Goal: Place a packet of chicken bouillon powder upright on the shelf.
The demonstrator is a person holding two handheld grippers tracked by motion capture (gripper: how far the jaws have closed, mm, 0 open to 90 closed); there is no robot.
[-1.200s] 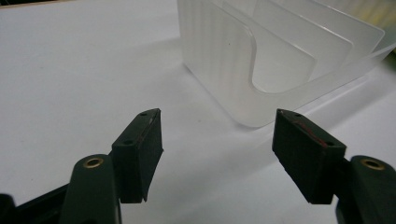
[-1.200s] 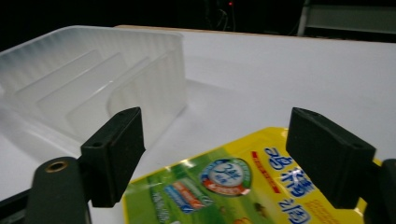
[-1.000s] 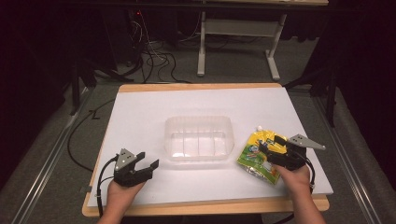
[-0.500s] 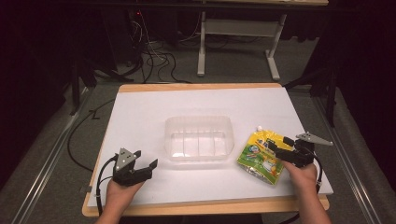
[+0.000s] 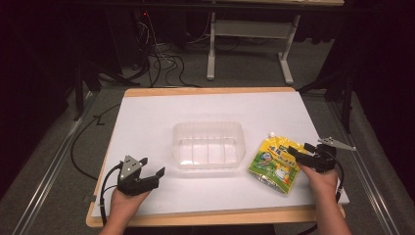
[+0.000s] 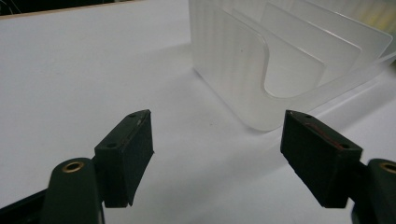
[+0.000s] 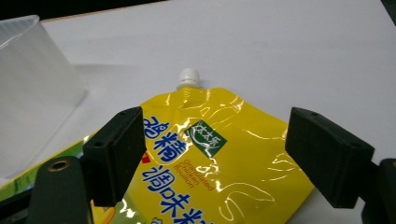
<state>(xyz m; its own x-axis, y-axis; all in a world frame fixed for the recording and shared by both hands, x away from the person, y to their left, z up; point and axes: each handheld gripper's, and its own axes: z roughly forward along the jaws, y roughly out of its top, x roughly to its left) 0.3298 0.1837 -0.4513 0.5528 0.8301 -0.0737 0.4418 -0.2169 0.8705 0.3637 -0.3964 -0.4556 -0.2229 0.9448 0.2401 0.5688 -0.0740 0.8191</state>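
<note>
- Lying flat on the white table (image 5: 147,112), the yellow spouted pouch (image 5: 275,164) sits at about 4 o'clock from the table's centre, just beside the right wall of the clear plastic bin (image 5: 209,145); its white cap (image 7: 189,77) points away from the person.
- Right gripper (image 5: 299,152): jaws spread wide, holding nothing, poised over the pouch's near right edge — the right gripper view shows the pouch's upper half between the two black jaws.
- Left gripper (image 5: 152,166): jaws likewise apart and empty, resting at 7 o'clock, near the bin's front left corner but apart from it.
- Risk, as judged: the pouch is glossy and limp — a pinch on the flat face may slide off or only crease the film.
- Risk: a grip taken at one edge would let the filled body sag and swing, possibly catching the bin's rim.
- Risk: the bin looks light; a knock could shift it, as nothing steadies it.
</note>
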